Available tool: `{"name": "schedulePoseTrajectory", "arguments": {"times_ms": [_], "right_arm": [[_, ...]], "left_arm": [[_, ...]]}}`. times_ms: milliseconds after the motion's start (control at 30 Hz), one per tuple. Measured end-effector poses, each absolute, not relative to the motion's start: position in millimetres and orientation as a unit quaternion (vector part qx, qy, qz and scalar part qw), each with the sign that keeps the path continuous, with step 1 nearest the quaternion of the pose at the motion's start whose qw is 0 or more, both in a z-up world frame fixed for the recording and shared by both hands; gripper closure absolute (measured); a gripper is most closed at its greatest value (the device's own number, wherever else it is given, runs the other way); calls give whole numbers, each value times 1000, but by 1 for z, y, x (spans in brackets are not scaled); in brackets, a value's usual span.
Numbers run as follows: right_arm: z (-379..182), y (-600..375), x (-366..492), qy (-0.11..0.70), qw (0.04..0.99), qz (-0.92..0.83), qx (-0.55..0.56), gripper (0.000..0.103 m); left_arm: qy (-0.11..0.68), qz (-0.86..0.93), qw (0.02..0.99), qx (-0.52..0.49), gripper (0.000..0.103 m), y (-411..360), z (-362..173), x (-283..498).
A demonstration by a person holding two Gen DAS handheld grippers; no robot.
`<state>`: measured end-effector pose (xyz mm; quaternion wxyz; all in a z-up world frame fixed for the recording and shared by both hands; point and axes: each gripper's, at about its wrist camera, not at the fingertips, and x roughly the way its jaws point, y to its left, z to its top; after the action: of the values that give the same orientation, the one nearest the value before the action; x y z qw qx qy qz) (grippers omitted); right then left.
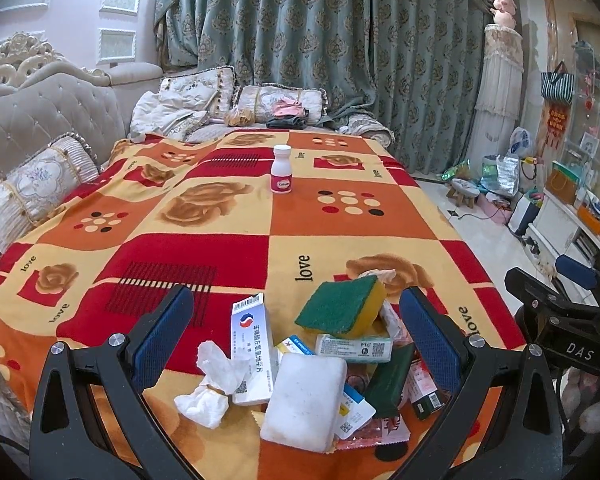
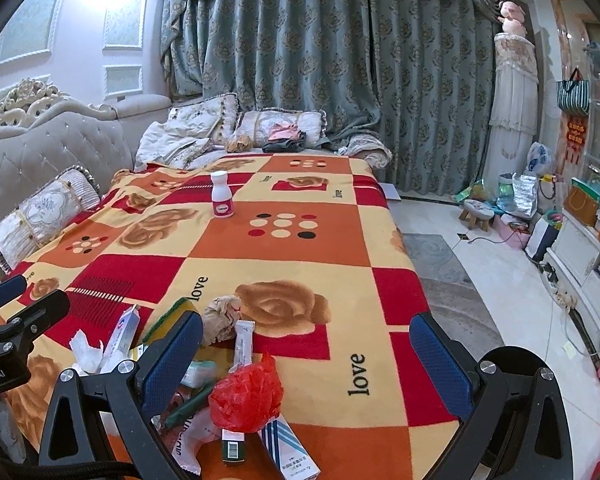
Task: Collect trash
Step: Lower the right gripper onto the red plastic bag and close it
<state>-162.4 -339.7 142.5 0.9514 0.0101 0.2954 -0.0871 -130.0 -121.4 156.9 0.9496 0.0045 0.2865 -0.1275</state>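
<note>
Both tools hang spread wide over the near end of the patterned blanket [image 1: 236, 216], grasping nothing: the left gripper [image 1: 296, 336] has its blue-padded fingers [image 1: 164, 332] straddling the trash pile [image 1: 320, 368], and the right gripper [image 2: 306, 364] is parted just as far, its left finger beside the same heap. Taking that pile as the landmark, its top is a green-and-yellow sponge [image 1: 344, 306] lying tilted on a pale printed packet [image 1: 356, 347]; a white foam block [image 1: 306, 398] sits at the near edge, a crumpled white tissue [image 1: 212, 388] just to the left of it, touching a long white medicine box [image 1: 252, 354]. A dark green bar [image 1: 388, 376] leans on the pile's right side. In the right wrist view the pile's right fringe shows a crumpled red plastic bag [image 2: 247, 396] resting over a blue-striped box [image 2: 286, 448], with a beige paper wad [image 2: 220, 318] and a slim white sachet [image 2: 242, 342] just beyond it. Well beyond the pile, upright and alone on the blanket, stands a white pill bottle [image 1: 281, 170] with a pink label. Farther back lie sofa cushions [image 1: 200, 96] and folded clothes [image 1: 288, 114] before the blue-grey curtain [image 1: 340, 40].
</note>
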Motion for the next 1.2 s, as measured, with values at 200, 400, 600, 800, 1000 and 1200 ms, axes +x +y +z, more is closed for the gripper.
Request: {"name": "schedulePoseTrajectory", "arguments": {"times_ms": [200, 400, 600, 800, 1000, 1200], "right_arm": [[141, -339, -164, 298, 951, -84, 11, 0], [142, -340, -165, 294, 952, -79, 12, 0], [143, -339, -164, 297, 952, -73, 13, 0], [141, -341, -164, 302, 951, -70, 19, 0], [142, -342, -165, 305, 950, -65, 17, 0], [141, -343, -166, 307, 949, -63, 18, 0]], "left_arm": [[289, -126, 949, 4, 1, -123, 155, -129], [287, -121, 950, 6, 1, -122, 151, -129], [292, -119, 949, 7, 1, -122, 148, -124], [295, -118, 948, 7, 1, -122, 146, -124], [298, -117, 947, 7, 1, -122, 144, -123], [300, -116, 947, 8, 1, -122, 143, -123]]}}
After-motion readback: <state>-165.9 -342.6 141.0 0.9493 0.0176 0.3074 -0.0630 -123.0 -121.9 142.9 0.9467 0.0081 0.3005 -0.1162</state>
